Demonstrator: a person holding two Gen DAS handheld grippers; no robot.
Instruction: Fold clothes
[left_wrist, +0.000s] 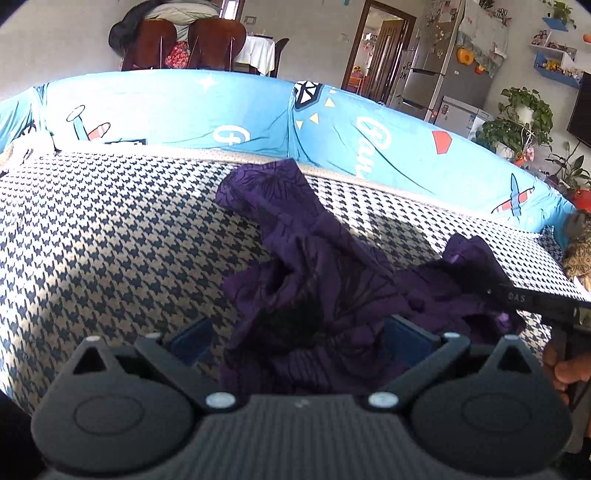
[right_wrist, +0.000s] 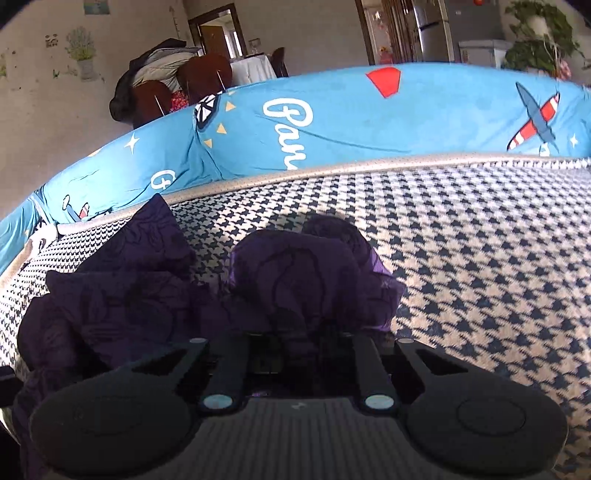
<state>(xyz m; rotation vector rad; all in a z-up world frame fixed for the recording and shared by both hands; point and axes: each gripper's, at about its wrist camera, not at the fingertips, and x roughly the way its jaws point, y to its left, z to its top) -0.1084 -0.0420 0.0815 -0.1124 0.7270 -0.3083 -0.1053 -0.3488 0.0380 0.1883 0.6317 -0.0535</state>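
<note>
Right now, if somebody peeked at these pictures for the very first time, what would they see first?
First the crumpled purple garment, heaped in the middle of the black-and-white houndstooth cover. The right gripper is pinched shut on a bunch of it. Behind runs a bright blue cartoon sheet with aeroplanes and white writing.

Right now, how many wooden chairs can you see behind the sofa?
2 wooden chairs, side by side behind the blue sofa back at upper left: one on the left, one on the right, with clothes piled above them. A darker chair back by the white-clothed table may be another.
</note>
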